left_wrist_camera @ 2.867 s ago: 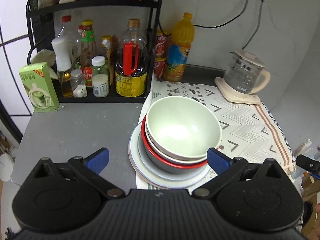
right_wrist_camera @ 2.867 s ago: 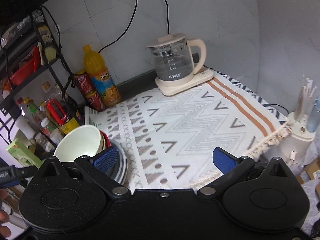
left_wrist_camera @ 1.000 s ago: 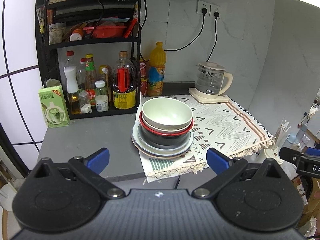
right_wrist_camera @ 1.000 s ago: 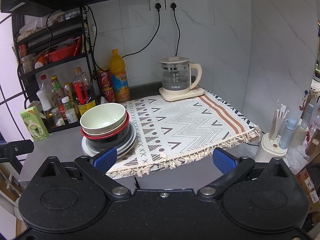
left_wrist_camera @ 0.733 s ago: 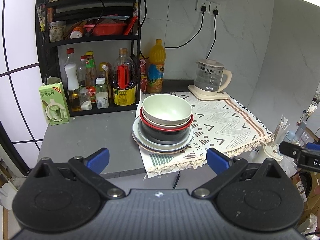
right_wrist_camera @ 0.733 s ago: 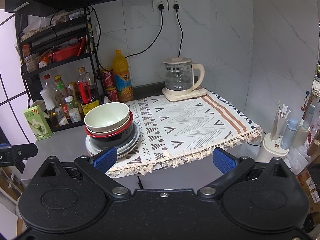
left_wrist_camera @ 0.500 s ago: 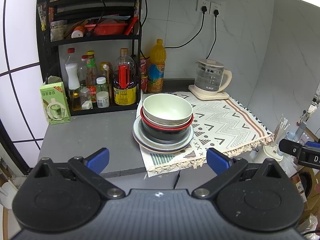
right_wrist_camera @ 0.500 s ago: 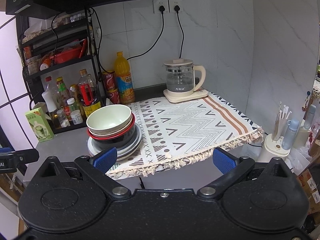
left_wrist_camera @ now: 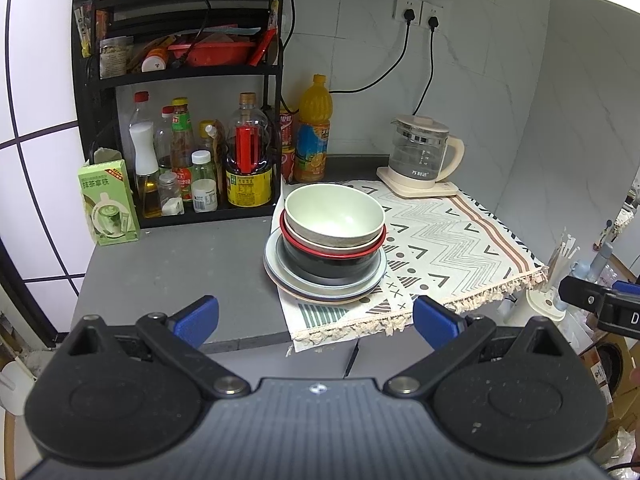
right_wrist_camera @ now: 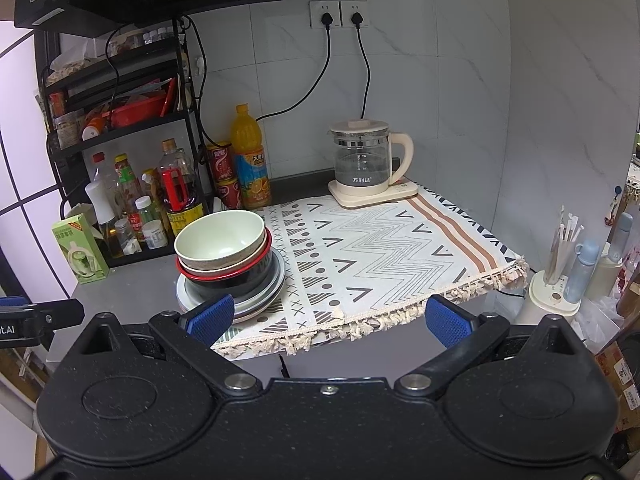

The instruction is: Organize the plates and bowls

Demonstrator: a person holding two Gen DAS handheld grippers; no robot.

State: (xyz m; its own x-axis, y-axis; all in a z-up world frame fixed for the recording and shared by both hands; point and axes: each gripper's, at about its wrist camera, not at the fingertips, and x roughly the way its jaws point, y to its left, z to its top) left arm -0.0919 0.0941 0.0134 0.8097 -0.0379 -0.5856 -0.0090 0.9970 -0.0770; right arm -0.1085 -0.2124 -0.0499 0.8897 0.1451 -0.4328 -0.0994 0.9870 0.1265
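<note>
Surroundings: a black rack (left_wrist_camera: 188, 76) of sauce bottles stands at the back left of the grey surface (left_wrist_camera: 172, 264), with a green carton (left_wrist_camera: 108, 204) at its left end; an orange juice bottle (left_wrist_camera: 314, 128) and red cans (right_wrist_camera: 222, 176) stand by the wall, and a glass kettle (left_wrist_camera: 424, 152) sits on its base at the back right of the patterned cloth (left_wrist_camera: 448, 236)
In the way: nothing lies between my tools and the stack; the rack is just behind it
Stack: a pale green bowl (left_wrist_camera: 334, 212) sits on top, nested in a beige one, then a red-rimmed black bowl (left_wrist_camera: 332, 260), all on grey plates (left_wrist_camera: 280, 276)
Place: on the cloth's left edge, plates overhanging onto bare surface
Orientation: every bowl mouth-up, stack axis upright
Left tool (left_wrist_camera: 316, 316): released, blue pads spread wide, empty, held back off the front edge
Right tool (right_wrist_camera: 330, 316): also released and empty, off the front edge, stack at its left pad
</note>
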